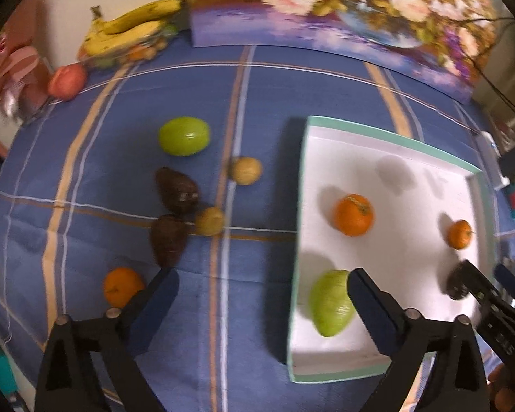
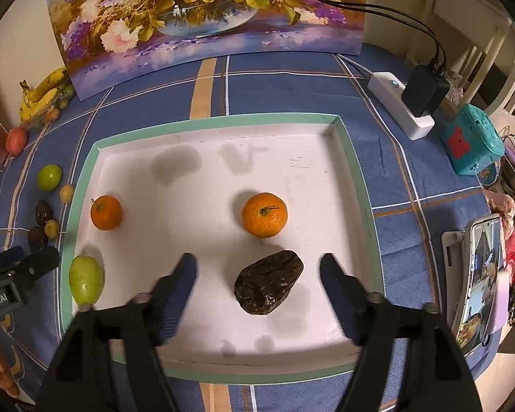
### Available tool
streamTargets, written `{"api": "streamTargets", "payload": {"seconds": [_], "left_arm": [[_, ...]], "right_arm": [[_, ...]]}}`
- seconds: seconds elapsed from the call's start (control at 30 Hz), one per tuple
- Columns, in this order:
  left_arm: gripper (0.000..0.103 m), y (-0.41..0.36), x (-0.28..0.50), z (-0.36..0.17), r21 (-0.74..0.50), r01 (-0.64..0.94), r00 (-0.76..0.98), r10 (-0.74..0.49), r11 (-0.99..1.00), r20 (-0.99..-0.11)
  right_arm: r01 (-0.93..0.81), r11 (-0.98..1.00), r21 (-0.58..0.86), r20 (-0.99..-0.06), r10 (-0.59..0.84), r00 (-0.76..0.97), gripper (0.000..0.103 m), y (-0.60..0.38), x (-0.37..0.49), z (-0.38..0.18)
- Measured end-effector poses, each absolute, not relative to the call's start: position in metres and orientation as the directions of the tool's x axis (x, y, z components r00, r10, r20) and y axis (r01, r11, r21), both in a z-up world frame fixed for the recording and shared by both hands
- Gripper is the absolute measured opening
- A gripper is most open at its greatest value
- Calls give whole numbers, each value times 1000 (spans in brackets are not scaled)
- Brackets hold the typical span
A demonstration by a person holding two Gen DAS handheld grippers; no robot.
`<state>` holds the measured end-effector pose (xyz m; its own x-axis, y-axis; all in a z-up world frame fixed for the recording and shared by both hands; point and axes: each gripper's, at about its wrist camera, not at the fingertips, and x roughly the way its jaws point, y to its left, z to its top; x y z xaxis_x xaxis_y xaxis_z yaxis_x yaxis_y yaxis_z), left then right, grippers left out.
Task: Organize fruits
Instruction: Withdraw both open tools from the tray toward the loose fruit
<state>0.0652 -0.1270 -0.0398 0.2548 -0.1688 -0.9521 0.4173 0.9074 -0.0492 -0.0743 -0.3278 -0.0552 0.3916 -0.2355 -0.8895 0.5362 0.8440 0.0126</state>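
above the tray (image 2: pixel 360 185), both grippers (image 1: pixel 262 290) (image 2: pixel 257 267) steeply down, jaws wide apart, nothing gripped

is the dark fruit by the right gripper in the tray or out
In. The dark fruit lies on the white floor of the tray, loose between the right gripper's open fingers.

Warm indoor light, fairly bright. The left wrist view is smeared by motion blur throughout; the right wrist view is sharp except its own finger (image 2: pixel 178 288) edges. Both bow strongly toward black corners. Soft shadows fall toward 10 o'clock of the orange (image 2: pixel 264 215) on the tray (image 2: pixel 360 185). A small glare spot marks the lime (image 1: pixel 184 136).
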Motion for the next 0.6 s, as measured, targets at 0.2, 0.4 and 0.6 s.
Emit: {"api": "streamTargets", "payload": {"seconds": [0.2, 0.4, 0.6], "left_arm": [[103, -111, 73, -39, -28, 365, 303, -147, 931, -941], [103, -103, 76, -34, -29, 365, 319, -154, 931, -935], [103, -90, 82, -21, -37, 336, 363, -165, 941, -917]], "right_arm": [[540, 842, -11, -877, -268, 400, 96, -325, -74, -56], [528, 849, -21, -872, -274, 406, 96, -322, -71, -56], [535, 845, 27, -862, -251, 440, 96, -319, -69, -53]]}}
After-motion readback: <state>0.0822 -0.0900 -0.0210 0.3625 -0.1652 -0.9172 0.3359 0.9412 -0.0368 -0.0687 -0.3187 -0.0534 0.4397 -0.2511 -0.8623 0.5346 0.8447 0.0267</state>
